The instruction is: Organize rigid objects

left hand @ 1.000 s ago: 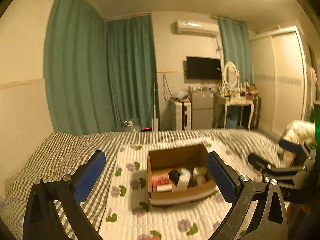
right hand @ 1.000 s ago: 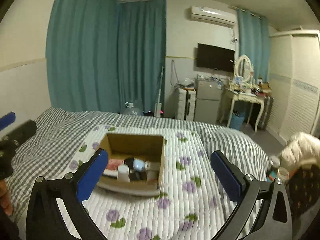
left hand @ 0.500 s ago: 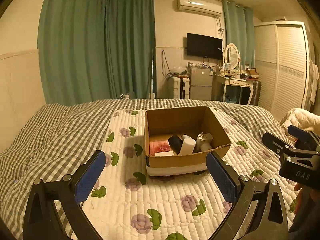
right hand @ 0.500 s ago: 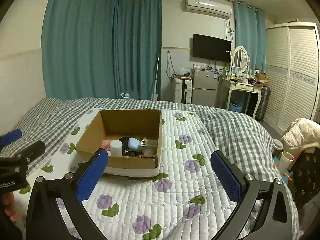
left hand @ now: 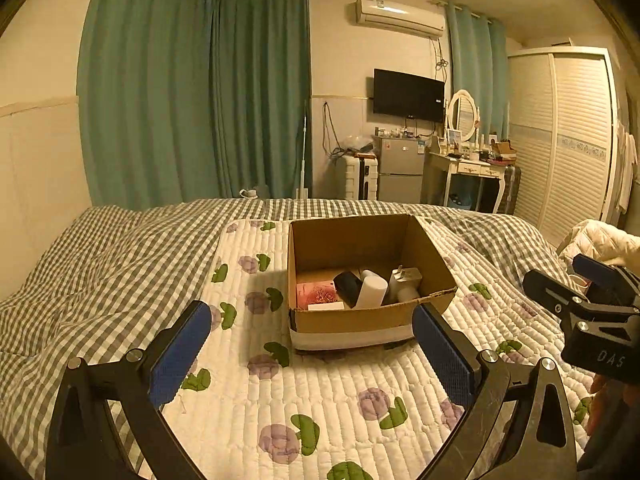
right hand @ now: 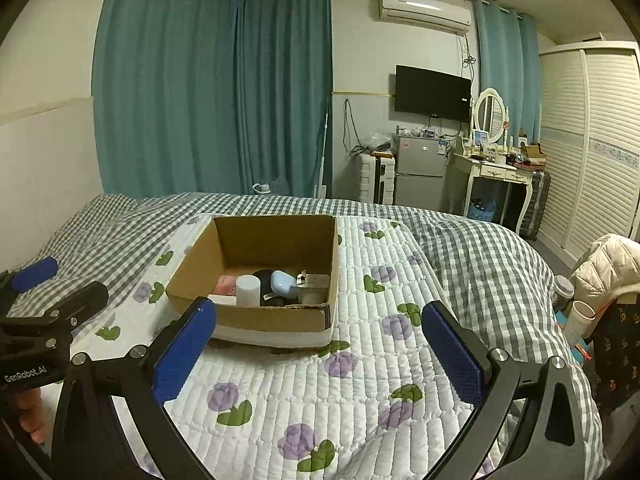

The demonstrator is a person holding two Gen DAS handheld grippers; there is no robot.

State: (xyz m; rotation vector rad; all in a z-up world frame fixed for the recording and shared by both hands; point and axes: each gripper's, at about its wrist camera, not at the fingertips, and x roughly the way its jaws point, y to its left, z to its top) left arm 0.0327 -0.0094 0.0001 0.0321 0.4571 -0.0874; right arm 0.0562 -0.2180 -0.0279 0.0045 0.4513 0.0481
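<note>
An open cardboard box (left hand: 352, 322) stands on the white floral quilt (left hand: 320, 400) on the bed; it also shows in the right wrist view (right hand: 276, 318). Inside lie a pink packet (left hand: 316, 292), a white cylinder (left hand: 372, 290), a black object (left hand: 347, 286), a white plug (left hand: 406, 278) and a light blue case (right hand: 284, 283). My left gripper (left hand: 310, 354) is open and empty, just short of the box. My right gripper (right hand: 318, 354) is open and empty, near the box's right front corner.
The bed has a grey checked cover (right hand: 480, 248). A cream jacket (right hand: 604, 264) hangs on a chair at the right. Beyond the bed are teal curtains (right hand: 208, 92), a small fridge (right hand: 420, 178), a dressing table (right hand: 496, 168) and a wardrobe (right hand: 600, 140).
Both cameras have tilted down and come closer to the box, which now looks larger and lower in view. Both grippers stay open.
</note>
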